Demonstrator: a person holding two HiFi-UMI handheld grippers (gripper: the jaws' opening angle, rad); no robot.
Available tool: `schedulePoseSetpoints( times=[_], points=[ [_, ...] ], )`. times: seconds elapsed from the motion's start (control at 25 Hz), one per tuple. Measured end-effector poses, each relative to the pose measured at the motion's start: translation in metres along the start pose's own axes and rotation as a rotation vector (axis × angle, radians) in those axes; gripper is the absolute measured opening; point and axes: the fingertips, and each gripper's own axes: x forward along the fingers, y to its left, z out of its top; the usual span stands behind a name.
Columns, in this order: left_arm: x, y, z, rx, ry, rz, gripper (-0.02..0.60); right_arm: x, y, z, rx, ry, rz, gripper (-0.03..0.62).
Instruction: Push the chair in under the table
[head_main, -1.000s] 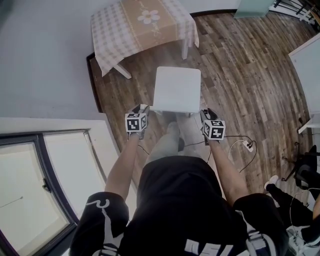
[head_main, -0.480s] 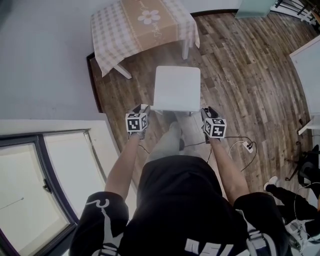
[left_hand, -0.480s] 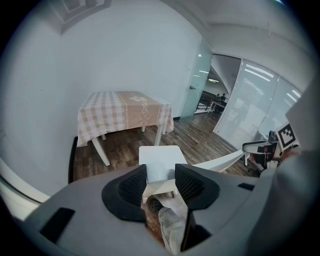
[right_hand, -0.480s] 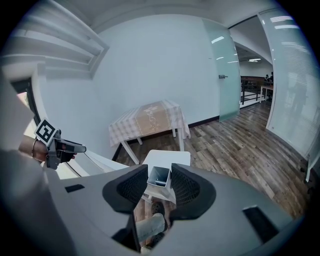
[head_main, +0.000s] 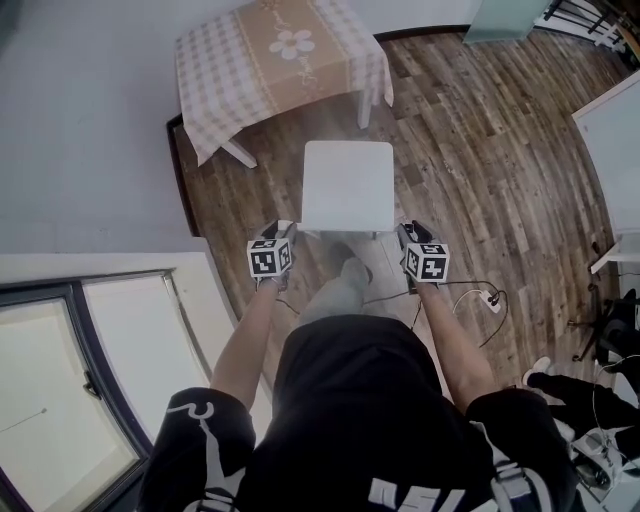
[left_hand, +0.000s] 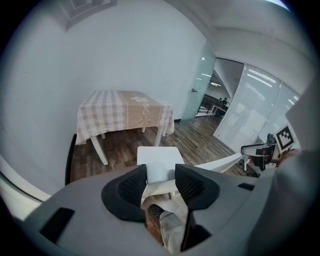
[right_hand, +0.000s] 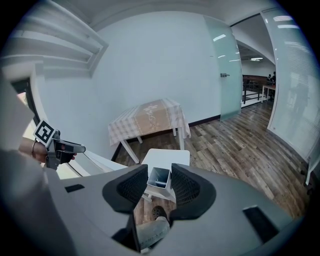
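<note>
A white chair stands on the wood floor, its seat facing a table draped in a checked cloth with a tan flower runner. A short gap of floor lies between seat and table. My left gripper is shut on the left end of the chair's backrest, whose white bar fills the space between the pads. My right gripper is shut on the right end, where a hollow square post end sits between its pads. The table and seat lie straight ahead in both gripper views.
A white wall and dark skirting run along the table's left side. A window ledge is at my left. A cable and power strip lie on the floor to the right. Another person's leg and a white desk are at the right edge.
Both grippers and the chair have edged slightly toward the table. The grips on the backrest look the same.
</note>
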Motion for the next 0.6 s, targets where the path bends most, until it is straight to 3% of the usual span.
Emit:
schedulePoseSetpoints(
  times=[0.6],
  points=[
    [0.0034, -0.0010, 0.0019, -0.017, 0.038, 0.009, 0.194, 0.0010, -0.0025, 0.0023, -0.006, -0.017, -0.015, 0.146]
  ],
)
